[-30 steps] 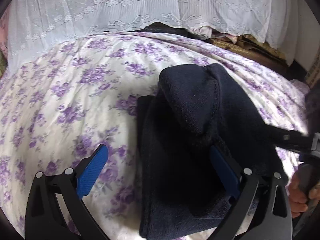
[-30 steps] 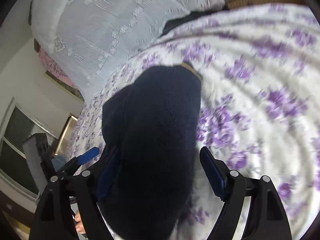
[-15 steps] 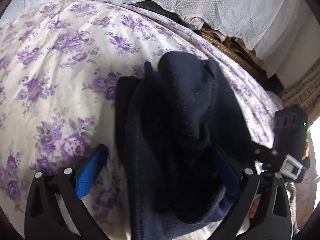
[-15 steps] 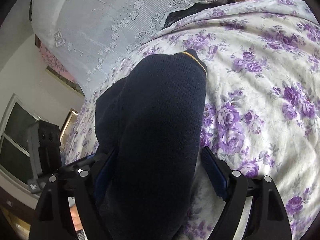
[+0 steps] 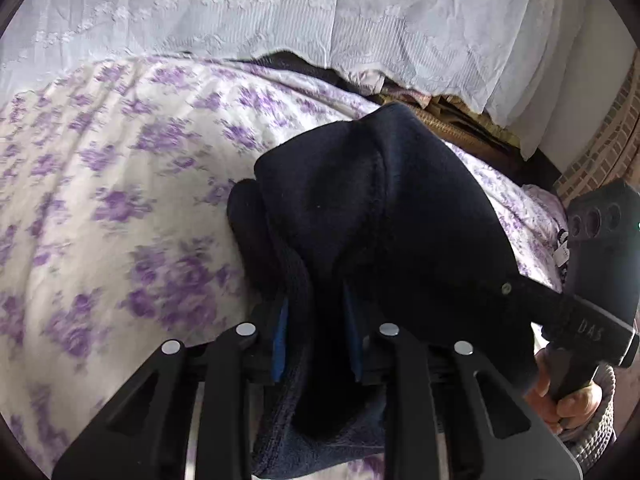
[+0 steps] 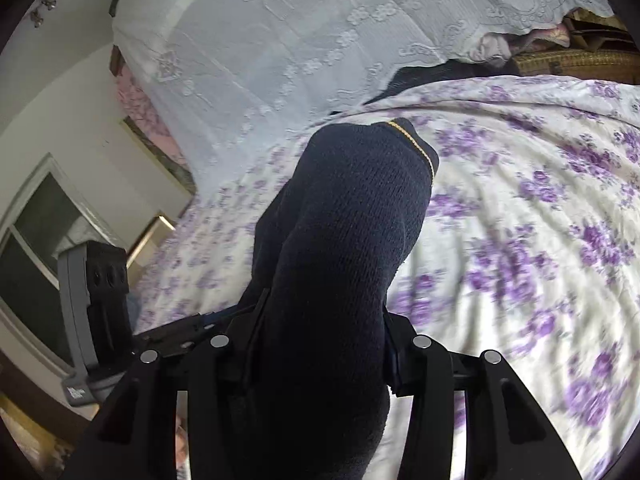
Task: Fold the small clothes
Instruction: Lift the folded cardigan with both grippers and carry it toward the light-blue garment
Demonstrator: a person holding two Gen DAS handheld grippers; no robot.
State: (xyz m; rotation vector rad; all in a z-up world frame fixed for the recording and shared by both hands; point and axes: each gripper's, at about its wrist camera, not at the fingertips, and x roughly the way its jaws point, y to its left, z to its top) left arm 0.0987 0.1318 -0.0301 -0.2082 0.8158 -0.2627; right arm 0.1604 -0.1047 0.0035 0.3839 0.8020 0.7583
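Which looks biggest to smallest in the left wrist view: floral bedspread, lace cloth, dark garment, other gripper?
1. floral bedspread
2. lace cloth and dark garment: look alike in area; the garment is close to the lens and pinched in the left gripper, so unranked
3. right gripper, only partly in frame

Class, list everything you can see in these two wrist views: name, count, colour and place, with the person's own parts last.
sock: one, navy, yellow-trimmed, on the sheet, between both grippers.
sheet: one, white with purple flowers, under the sock.
lace cover: one, white, behind the sheet.
window: one, dark, far left.
left gripper: one, black, blue pads, just closed onto the sock.
right gripper: one, black, just closed onto the sock.
hand: one, holding the right gripper's handle.
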